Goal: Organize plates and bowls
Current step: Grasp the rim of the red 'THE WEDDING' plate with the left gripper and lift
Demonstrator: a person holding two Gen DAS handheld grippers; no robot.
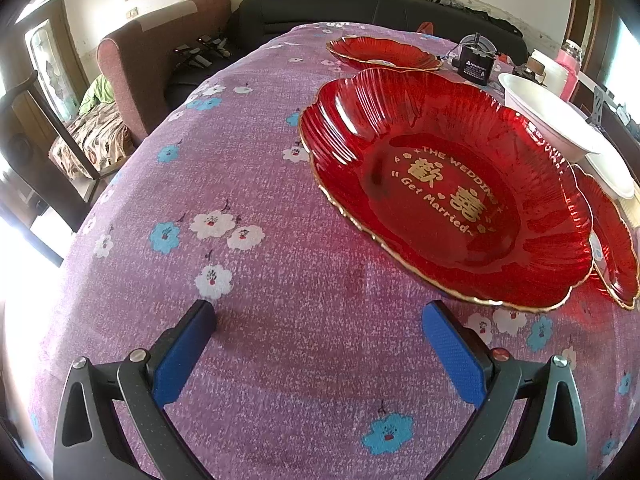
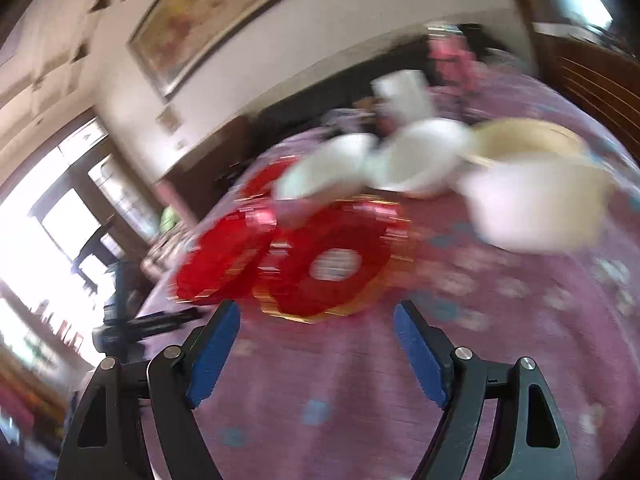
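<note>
Red wedding plate [image 1: 444,196] sits ungrasped at frame right; left gripper [image 1: 320,320] and right gripper [image 2: 318,316] gape empty, so a pickup likely comes next.

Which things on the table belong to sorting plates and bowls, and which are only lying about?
For the job:
- large red plate
- far red plate
- red plate at the right edge
- white bowls

Lying about:
- black adapter
- pink jar

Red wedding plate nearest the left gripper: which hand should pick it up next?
Left, probably. The left gripper is open and empty, with the red wedding plate close ahead and sharp. The right gripper, also open, has a blurred view.
</note>
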